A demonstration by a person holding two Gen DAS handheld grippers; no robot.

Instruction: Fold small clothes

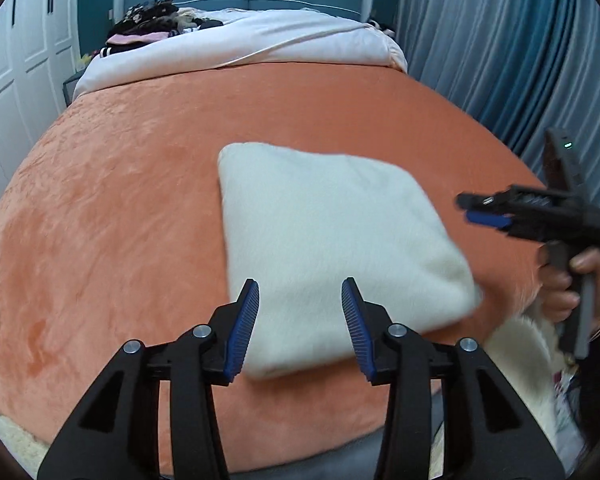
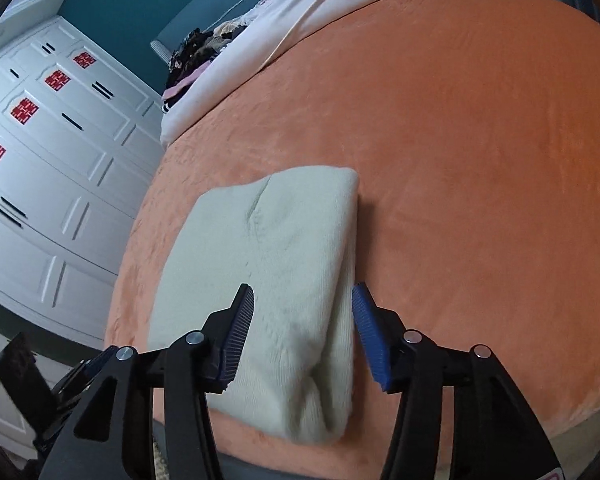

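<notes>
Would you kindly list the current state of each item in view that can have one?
Cream garment: folded into a compact rectangle, lying flat on the bed.
Left gripper: open, empty, over the garment's near edge.
Right gripper: open, empty, over the garment's near end.
Orange blanket: spread flat over the bed.
White duvet: pushed back toward the headboard.
Dark clothes: heaped, unfolded, near the headboard.
Wardrobe doors: closed.

Bare orange bed [image 2: 480, 160] lies open around my folded white garment [image 2: 284, 264]; only the heaped white duvet [image 1: 240, 46] and dark clothes pile [image 1: 152, 20] block the far end.
</notes>
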